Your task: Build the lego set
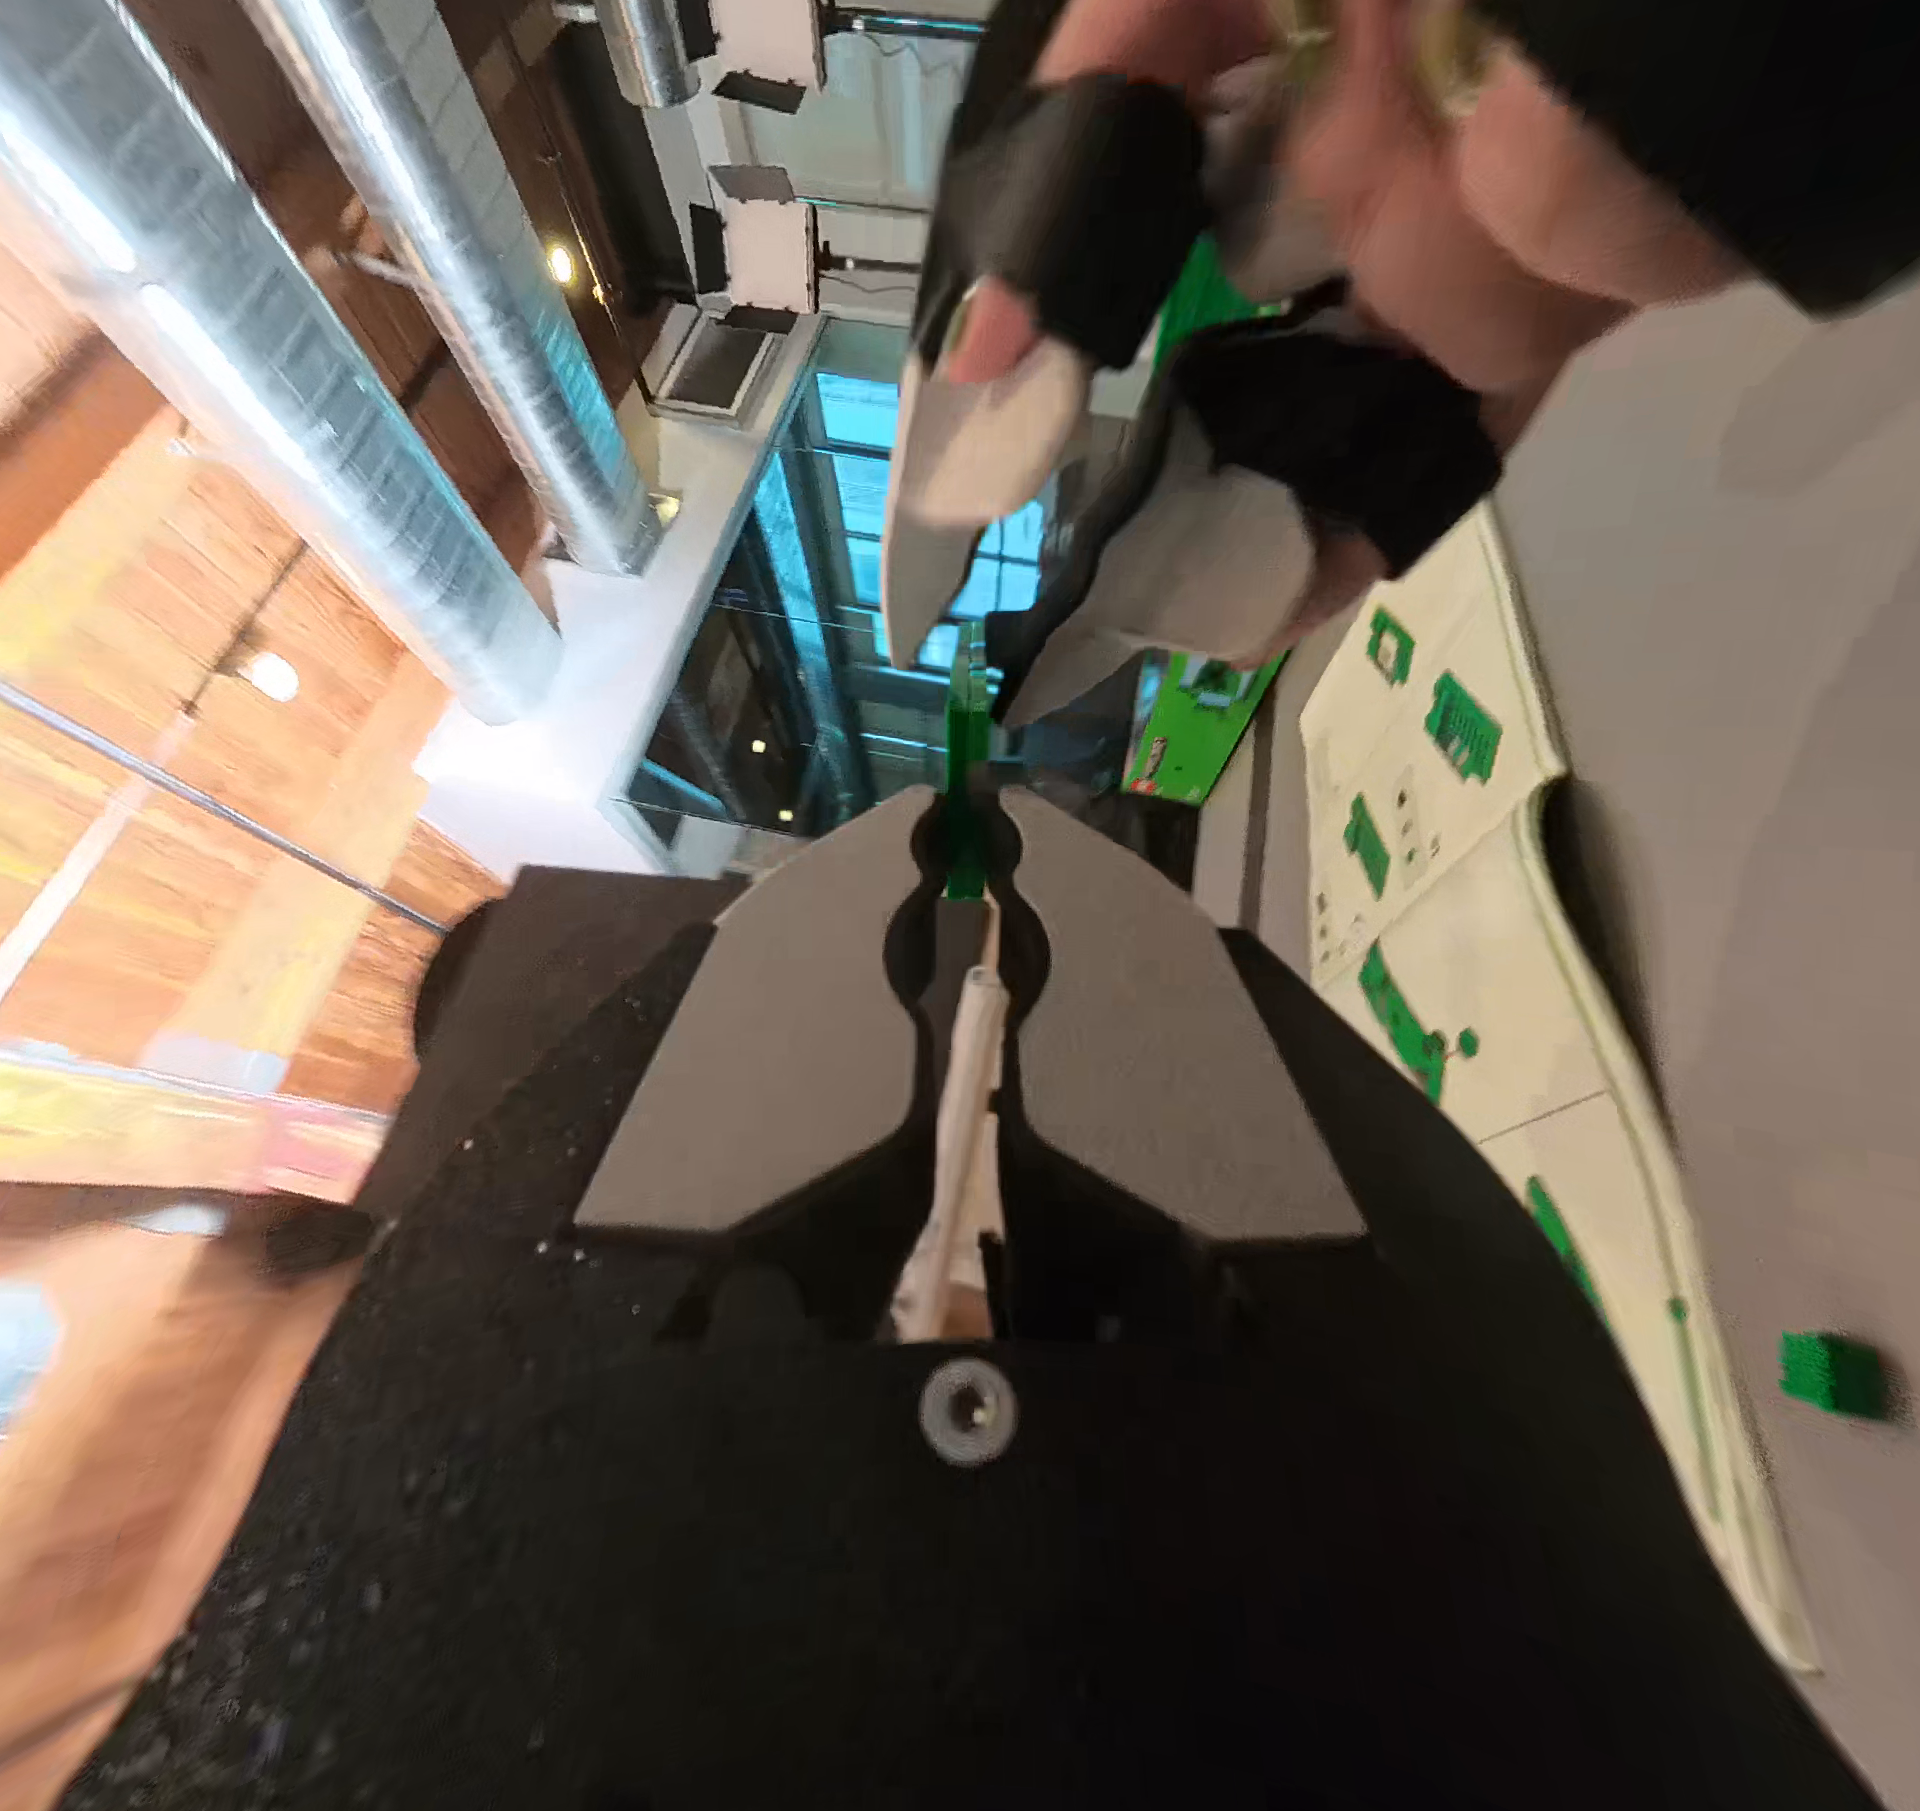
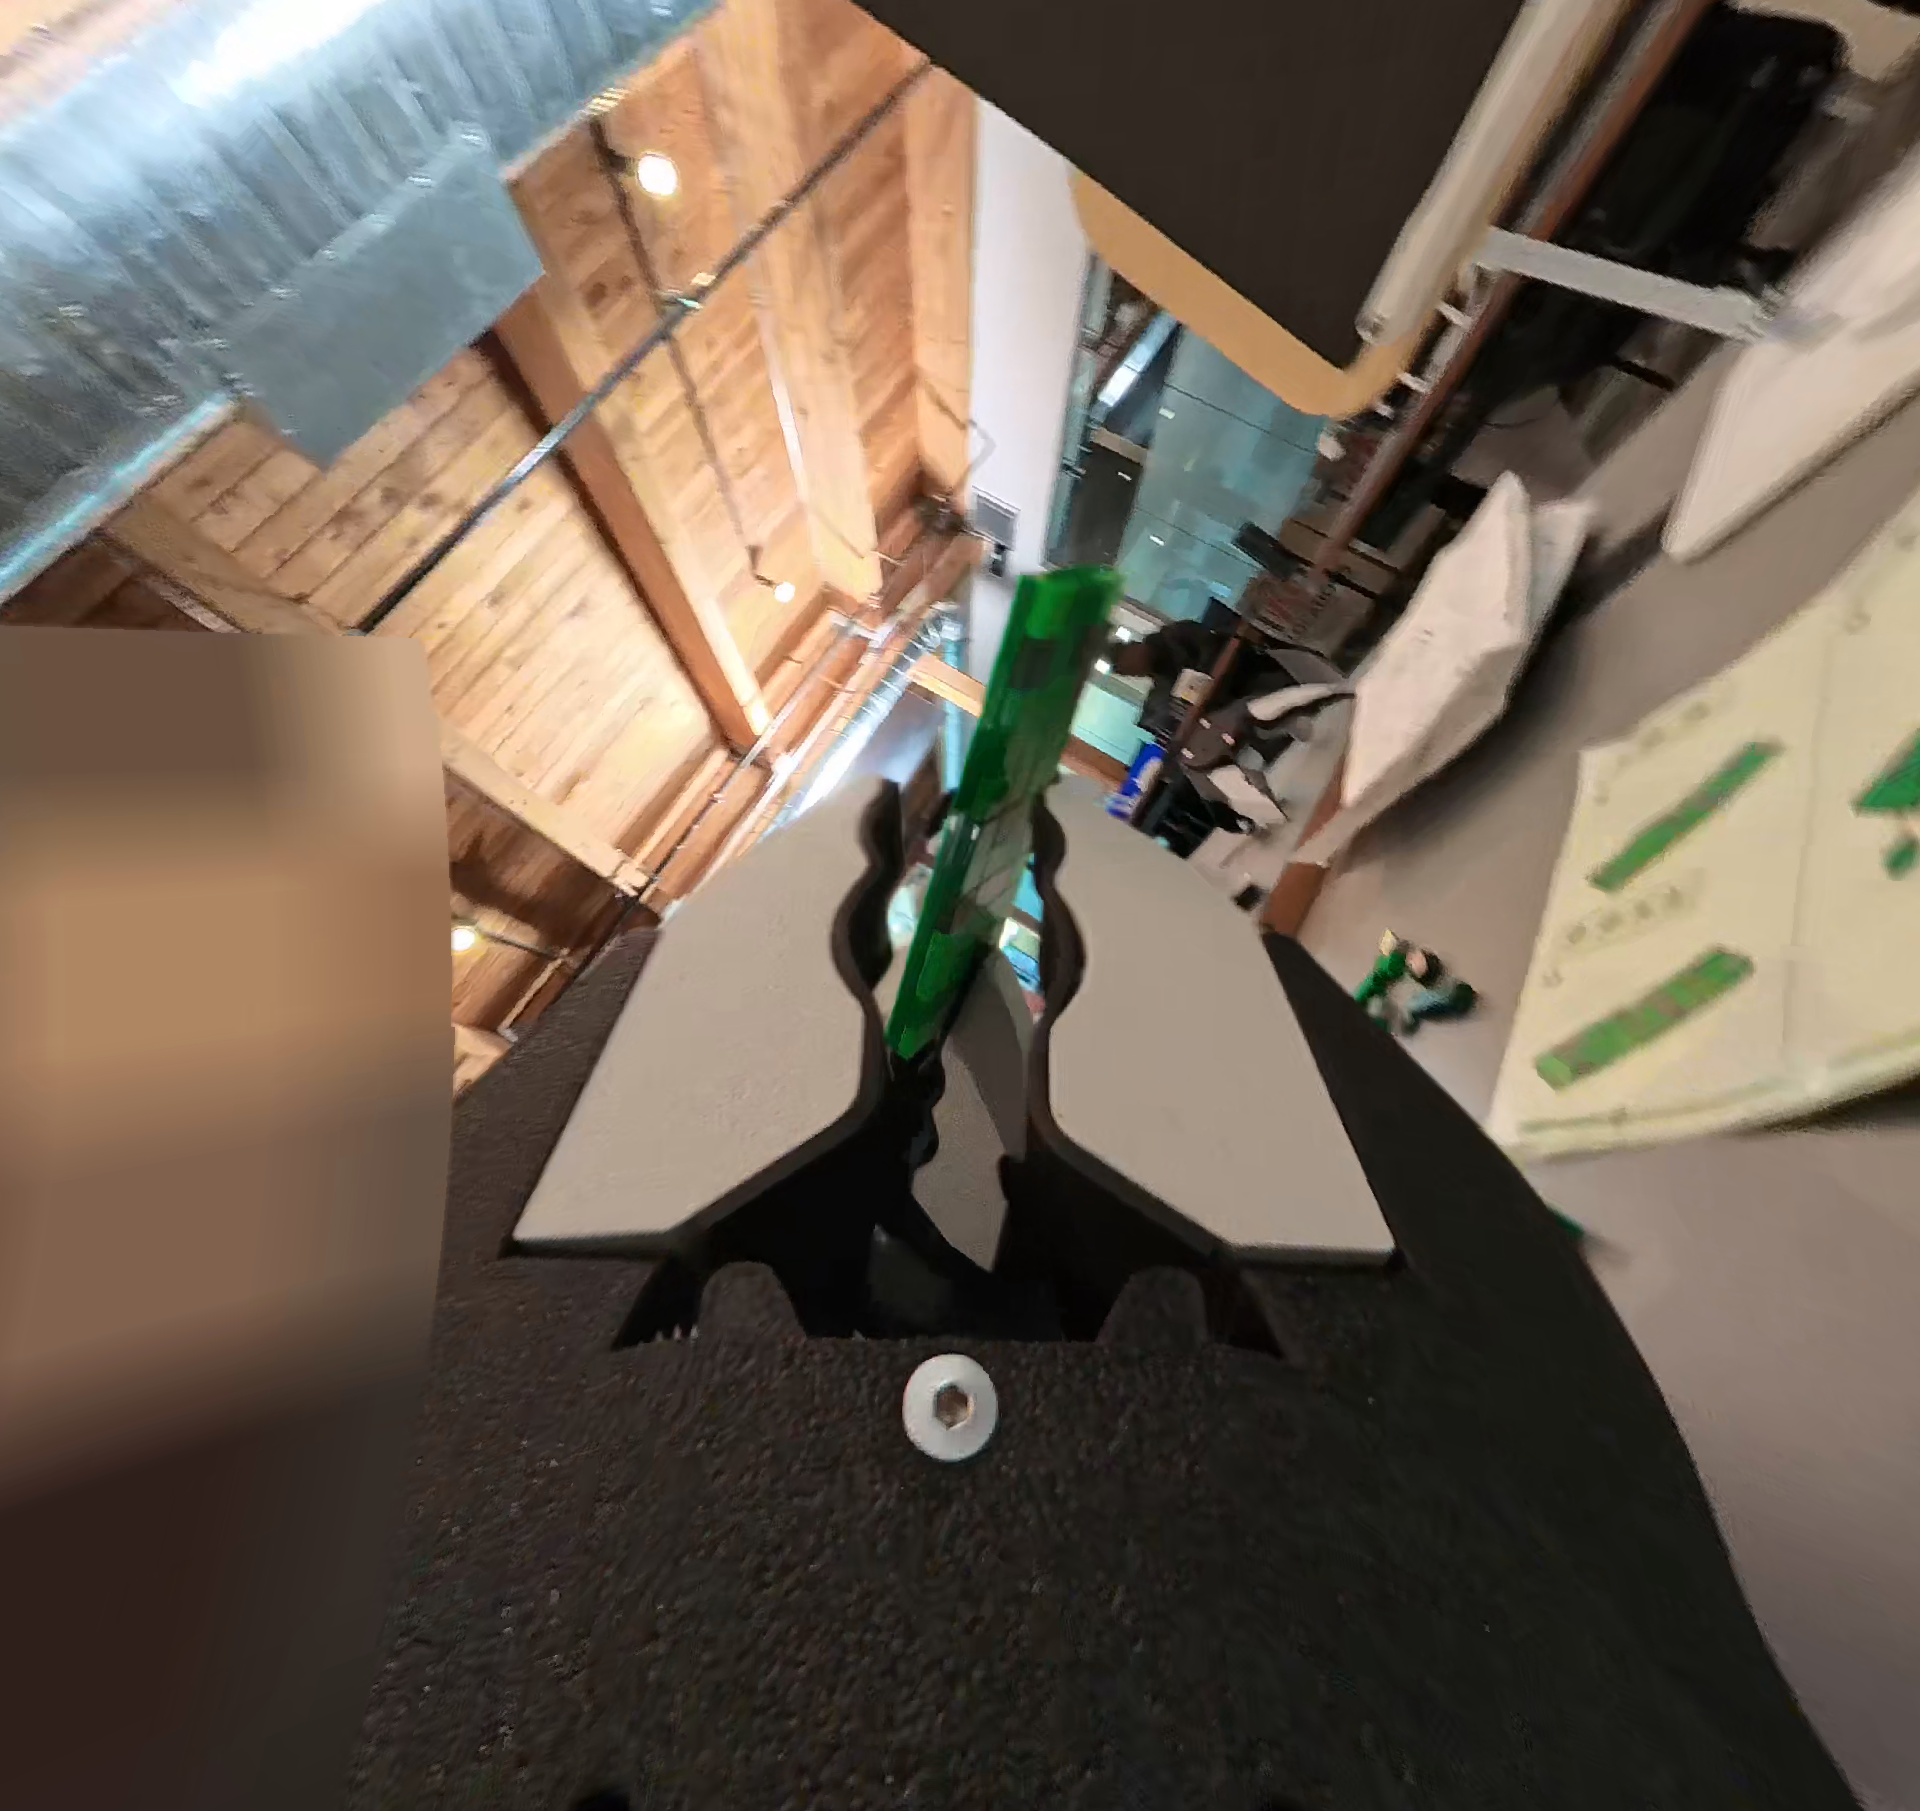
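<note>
Left wrist view, tilted hard: ceiling ducts at left, grey table (image 1: 1714, 535) at right. Left gripper (image 1: 968, 805) is clenched on the near edge of a thin green plate assembly (image 1: 966, 774), held edge-on and up off the table. Just beyond it the right gripper (image 1: 951, 686) comes in from above with a person's hand (image 1: 1299, 203) around it, its tips at the far end of the same plate; blur hides the contact. Further right, an open instruction booklet (image 1: 1455, 930) lies on the table, with a loose green brick (image 1: 1834, 1375) near it.

Right wrist view: right gripper (image 2: 961, 805) has its fingers narrowly parted, the green plate standing between them at a slight tilt; firm grip or mere touch, cannot tell. To the right on the table, small green loose pieces (image 2: 1408, 982), then the booklet.
</note>
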A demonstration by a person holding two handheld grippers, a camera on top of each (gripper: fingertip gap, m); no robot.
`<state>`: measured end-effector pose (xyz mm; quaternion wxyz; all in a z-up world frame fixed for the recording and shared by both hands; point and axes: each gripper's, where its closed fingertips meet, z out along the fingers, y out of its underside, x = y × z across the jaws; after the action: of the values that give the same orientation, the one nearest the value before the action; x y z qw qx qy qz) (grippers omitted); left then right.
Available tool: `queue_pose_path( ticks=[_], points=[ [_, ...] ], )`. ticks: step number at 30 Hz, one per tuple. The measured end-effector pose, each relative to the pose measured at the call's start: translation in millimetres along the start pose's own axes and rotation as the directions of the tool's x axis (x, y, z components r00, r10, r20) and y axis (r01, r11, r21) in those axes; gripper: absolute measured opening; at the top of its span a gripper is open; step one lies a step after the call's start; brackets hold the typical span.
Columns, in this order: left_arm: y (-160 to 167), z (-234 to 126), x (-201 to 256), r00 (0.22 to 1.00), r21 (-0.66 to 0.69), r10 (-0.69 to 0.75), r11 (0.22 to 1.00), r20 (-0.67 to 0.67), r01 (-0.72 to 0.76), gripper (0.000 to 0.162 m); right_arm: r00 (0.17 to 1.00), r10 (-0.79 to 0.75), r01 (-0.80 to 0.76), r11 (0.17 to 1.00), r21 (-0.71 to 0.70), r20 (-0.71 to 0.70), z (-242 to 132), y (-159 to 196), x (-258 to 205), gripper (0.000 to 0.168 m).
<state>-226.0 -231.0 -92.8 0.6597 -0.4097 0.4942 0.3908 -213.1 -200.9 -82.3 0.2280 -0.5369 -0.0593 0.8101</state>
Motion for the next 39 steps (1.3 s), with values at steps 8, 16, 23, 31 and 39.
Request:
queue_pose_path(
  ticks=[8, 16, 23, 31, 39],
  points=[
    [-11.4, -29.0, -20.1, 0.685, 0.157, -0.576, 0.703, -0.446, 0.693, 0.006, 0.233, -0.971, 0.934, 0.208, -0.29, 0.057, -24.8, -4.1, -16.1, 0.065],
    [-27.4, -53.4, -26.5, 0.44, 0.153, -0.573, 0.478, -0.692, 0.865, 0.006, -0.097, -0.884, 0.922, -0.253, -0.293, 0.458, -32.5, 46.7, -34.8, 0.027],
    [-25.0, -47.7, -26.0, 0.463, 0.166, -0.632, 0.472, -0.622, 0.866, 0.022, -0.146, -0.851, 0.908, -0.318, -0.274, 0.505, -37.7, 54.4, -31.9, 0.006],
    [-42.2, -35.4, 4.6, 0.647, 0.129, -0.461, 0.746, -0.607, 0.653, 0.031, -0.158, -0.78, 0.869, -0.401, -0.29, 0.605, -43.0, 63.2, -23.5, 0.006],
    [-33.3, -31.7, 8.9, 0.675, 0.127, -0.511, 0.74, -0.532, 0.661, 0.006, -0.038, -0.919, 0.787, -0.269, -0.555, 0.391, -70.0, 25.0, -10.9, 0.036]
  ],
)
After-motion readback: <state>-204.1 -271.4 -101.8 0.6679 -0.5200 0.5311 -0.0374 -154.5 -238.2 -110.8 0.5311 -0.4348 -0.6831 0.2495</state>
